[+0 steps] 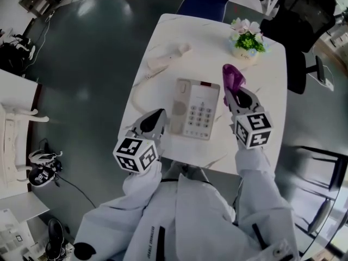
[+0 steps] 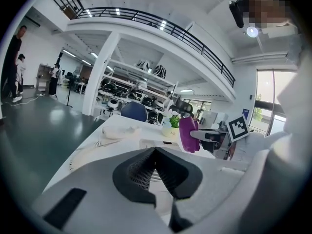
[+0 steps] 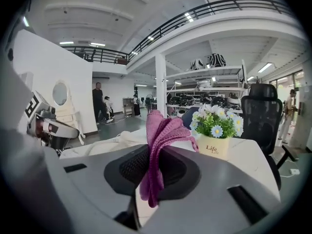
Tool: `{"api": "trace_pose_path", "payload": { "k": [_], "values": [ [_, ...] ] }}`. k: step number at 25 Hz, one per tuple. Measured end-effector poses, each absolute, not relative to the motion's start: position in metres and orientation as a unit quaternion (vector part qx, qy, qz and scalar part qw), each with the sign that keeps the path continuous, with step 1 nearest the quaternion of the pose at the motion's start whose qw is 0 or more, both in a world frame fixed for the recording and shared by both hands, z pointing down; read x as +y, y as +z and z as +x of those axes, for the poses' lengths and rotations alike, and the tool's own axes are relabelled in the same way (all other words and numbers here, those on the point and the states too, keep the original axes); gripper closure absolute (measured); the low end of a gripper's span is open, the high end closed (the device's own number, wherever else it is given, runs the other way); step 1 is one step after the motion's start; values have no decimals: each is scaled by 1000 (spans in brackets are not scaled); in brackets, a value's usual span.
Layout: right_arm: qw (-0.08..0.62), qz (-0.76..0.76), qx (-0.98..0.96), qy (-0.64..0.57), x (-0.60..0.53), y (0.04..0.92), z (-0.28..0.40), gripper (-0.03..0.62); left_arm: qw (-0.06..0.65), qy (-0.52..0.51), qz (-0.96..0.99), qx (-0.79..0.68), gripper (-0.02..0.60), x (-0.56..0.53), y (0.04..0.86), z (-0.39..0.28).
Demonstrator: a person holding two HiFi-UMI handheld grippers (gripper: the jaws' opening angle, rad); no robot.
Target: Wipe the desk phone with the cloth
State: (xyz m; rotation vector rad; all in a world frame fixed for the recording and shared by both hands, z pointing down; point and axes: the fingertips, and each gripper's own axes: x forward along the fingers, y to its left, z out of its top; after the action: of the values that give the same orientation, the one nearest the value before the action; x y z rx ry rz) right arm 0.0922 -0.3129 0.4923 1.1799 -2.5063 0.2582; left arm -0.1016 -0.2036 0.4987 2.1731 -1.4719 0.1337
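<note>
On the table (image 1: 269, 64), the desk phone's (image 1: 197, 109) long axis runs near-to-far.

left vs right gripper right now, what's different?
Load: the left gripper has its jaws together on nothing, while the right gripper is clamped on the purple cloth.
Place: the left gripper is by the desk phone's near-left corner, and the right gripper is off the phone's right side.
Shared: both point away from the person, over the white table.

In the left gripper view the left tongs (image 2: 155, 149) hide most of the desk phone (image 2: 170, 143).
</note>
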Motion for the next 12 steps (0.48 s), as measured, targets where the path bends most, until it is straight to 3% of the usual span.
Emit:
{"api": "trace_pose_path", "payload": {
  "k": [12],
  "values": [
    [251,359,-897,65,-319,525,60,556,279,56,796,-534,583,-212,518,-98]
  ]
}}
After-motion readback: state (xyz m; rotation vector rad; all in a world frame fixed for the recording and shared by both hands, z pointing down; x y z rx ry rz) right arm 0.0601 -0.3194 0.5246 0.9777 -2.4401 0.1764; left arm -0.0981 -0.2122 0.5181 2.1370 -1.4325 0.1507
